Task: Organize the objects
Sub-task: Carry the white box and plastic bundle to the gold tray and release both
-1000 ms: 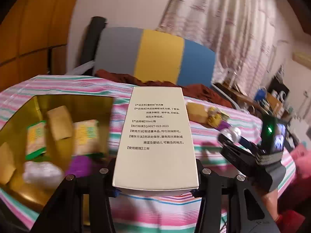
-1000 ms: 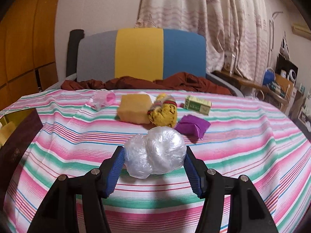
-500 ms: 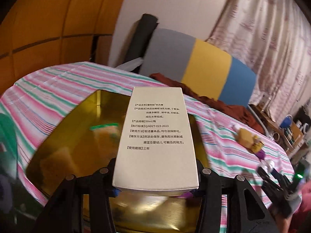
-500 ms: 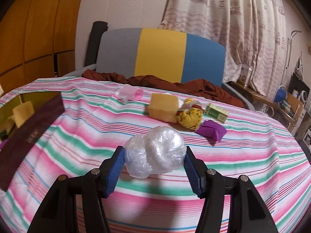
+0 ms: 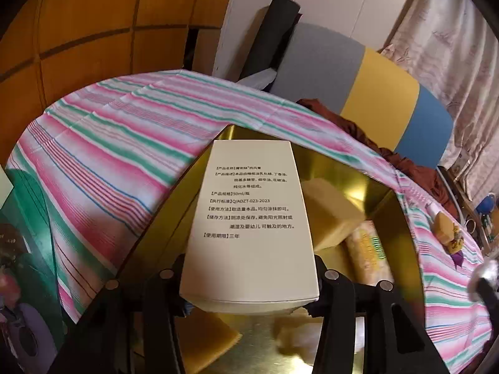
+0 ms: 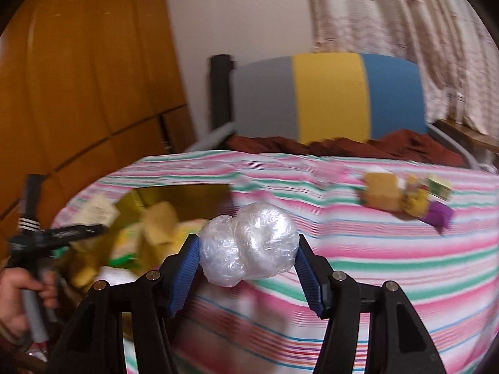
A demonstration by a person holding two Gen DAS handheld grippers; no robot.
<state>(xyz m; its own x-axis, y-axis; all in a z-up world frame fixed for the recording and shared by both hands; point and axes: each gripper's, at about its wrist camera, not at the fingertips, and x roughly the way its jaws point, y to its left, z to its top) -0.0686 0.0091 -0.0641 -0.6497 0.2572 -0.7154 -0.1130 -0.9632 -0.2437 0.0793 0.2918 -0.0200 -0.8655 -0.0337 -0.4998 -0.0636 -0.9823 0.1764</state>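
Left wrist view: your left gripper (image 5: 249, 283) is clenched on a cream carton (image 5: 249, 218) printed with black text; the carton lies lengthwise between the fingers and projects straight ahead of them. Directly beneath and beyond the gripper sits the gold-lined box (image 5: 402, 227), open at the top. Inside it, just right of the carton, lie a yellow sponge block (image 5: 330, 215) and a yellow-and-green packet (image 5: 368, 252). Past the box's far rim the striped tablecloth (image 5: 124, 143) spreads to the left. Far ahead and right stands a headboard in grey, yellow and blue (image 5: 374, 93).

Right wrist view (blurred): your right gripper (image 6: 248, 249) grasps a crumpled clear plastic ball (image 6: 249, 246), the blue pads (image 6: 184, 265) pressing on both its sides. Ahead and to the left lies the same box (image 6: 174, 193), with yellowish items inside that are too blurred to name; your left hand (image 6: 15, 293) shows at the left edge, near that box. Ahead and to the right, well apart from the gripper, a sponge (image 6: 380, 196), a yellow bundle (image 6: 414, 199), a small green box (image 6: 439, 187) and a purple pouch (image 6: 439, 215) sit clustered on the cloth.
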